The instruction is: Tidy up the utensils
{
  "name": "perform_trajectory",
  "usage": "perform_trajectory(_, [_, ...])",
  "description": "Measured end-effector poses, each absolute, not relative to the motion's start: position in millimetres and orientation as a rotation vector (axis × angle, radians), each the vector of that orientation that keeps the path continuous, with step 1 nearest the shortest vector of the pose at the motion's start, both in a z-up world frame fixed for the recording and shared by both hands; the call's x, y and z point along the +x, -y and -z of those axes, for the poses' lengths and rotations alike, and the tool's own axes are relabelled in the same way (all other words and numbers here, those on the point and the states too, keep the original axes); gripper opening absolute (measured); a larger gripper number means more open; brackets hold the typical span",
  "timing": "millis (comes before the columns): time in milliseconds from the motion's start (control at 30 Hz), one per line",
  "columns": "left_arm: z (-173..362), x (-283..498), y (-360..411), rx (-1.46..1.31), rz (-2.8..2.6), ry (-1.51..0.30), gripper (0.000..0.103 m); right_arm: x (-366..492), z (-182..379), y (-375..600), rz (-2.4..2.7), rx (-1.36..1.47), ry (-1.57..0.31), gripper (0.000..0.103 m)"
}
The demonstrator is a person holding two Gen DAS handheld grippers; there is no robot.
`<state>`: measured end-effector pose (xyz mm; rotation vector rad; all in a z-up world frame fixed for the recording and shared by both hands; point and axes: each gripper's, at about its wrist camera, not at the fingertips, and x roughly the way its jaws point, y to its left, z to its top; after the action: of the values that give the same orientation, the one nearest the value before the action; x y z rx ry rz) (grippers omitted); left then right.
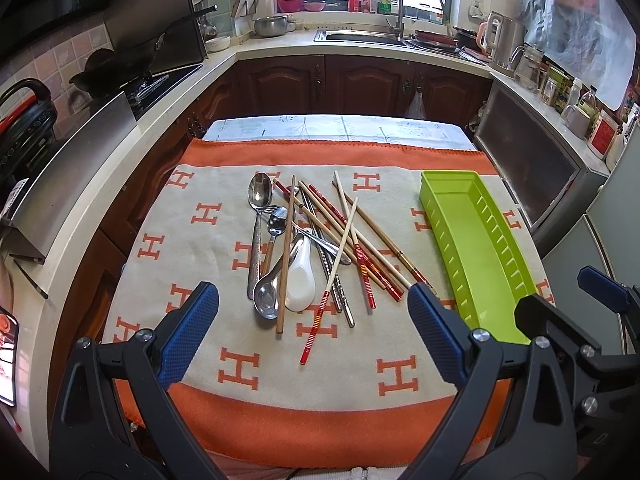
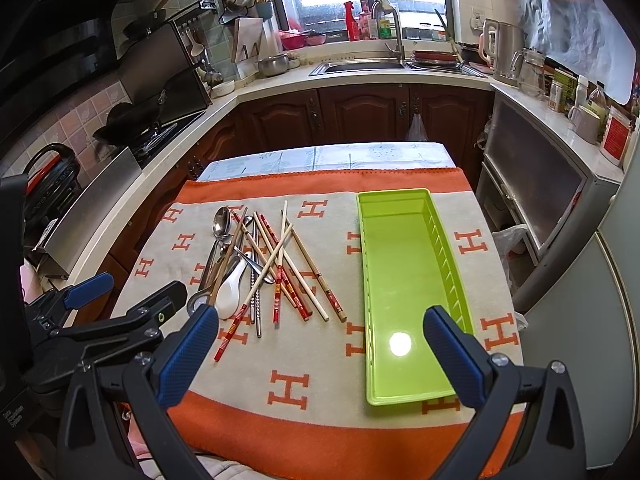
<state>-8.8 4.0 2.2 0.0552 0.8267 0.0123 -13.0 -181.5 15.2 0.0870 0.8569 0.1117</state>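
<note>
Looking down the left wrist view, we see our left gripper [image 1: 312,308] spread wide with nothing between its blue pads, hovering low in the frame over the near part of the orange-and-cream cloth [image 1: 192,248]. The heap of utensils [image 1: 316,248] lies at the centre of that frame: crossed chopsticks [image 1: 340,256], a white ceramic spoon [image 1: 300,280] and several steel spoons [image 1: 260,194], all overlapping one another. The green tray [image 1: 476,248] sits right of centre, apart from the heap, with bare cloth between them.

In the right wrist view our right gripper [image 2: 320,332] is likewise wide open and holds nothing; the tray [image 2: 404,398] runs lengthwise from the lower right toward the middle, empty, its near end lying between the fingers. The cloth's orange border marks the table's near edge along the bottom. Kitchen counters [image 2: 360,76] ring the table at the left, top and right of the frame, with floor gaps between. The left gripper's black frame [image 2: 120,320] fills the lower left.
</note>
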Motion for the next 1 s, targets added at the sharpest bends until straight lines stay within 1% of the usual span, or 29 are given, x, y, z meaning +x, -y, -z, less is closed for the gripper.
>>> perform_trajectory(333, [1.7, -11.6, -6.7, 0.049, -0.016, -0.832, 0.095, -14.6, -12.1, 170.1, -0.126, 0.083, -0.865, 0.102])
perform_trajectory(467, [3.5, -10.9, -7.8, 0.047, -0.016, -0.805, 0.095, -10.3, -10.1, 175.1, -0.132, 0.089, -0.876, 0.102])
perform_trajectory(567, [7.3, -5.0, -9.1, 0.024, 0.001, -0.844, 0.095, -5.0, -8.5, 174.6, -0.143, 0.083, -0.887, 0.101])
perform_trajectory(600, [9.5, 3.5, -11.9, -0.020, 0.027, -0.854, 0.095, -2.3, -8.0, 174.4, -0.147, 0.078, -0.891, 0.100])
perform_trajectory(733, [14.2, 28.3, -20.2, -0.106, 0.095, -0.883, 0.094, 18.3, -4.9, 172.0, -0.171, 0.064, -0.930, 0.088])
perform_trajectory(833, [11.8, 50.6, -27.7, -0.140, 0.140, -0.886, 0.085, 45.2, -3.4, 171.2, -0.232, 0.068, -0.981, 0.078])
perform_trajectory(867, [9.4, 58.8, -29.9, -0.139, 0.148, -0.874, 0.084, 55.3, -3.3, 168.9, -0.247, 0.058, -0.993, 0.074])
perform_trajectory(967, [7.4, 85.3, -33.5, -0.082, 0.154, -0.868, 0.084, 81.9, -0.6, 162.7, -0.272, 0.020, -1.018, 0.068])
perform_trajectory(1000, [11.2, 96.5, -36.2, -0.089, 0.159, -0.923, 0.084, 98.1, 3.8, 158.8, -0.294, 0.009, -1.043, 0.065])
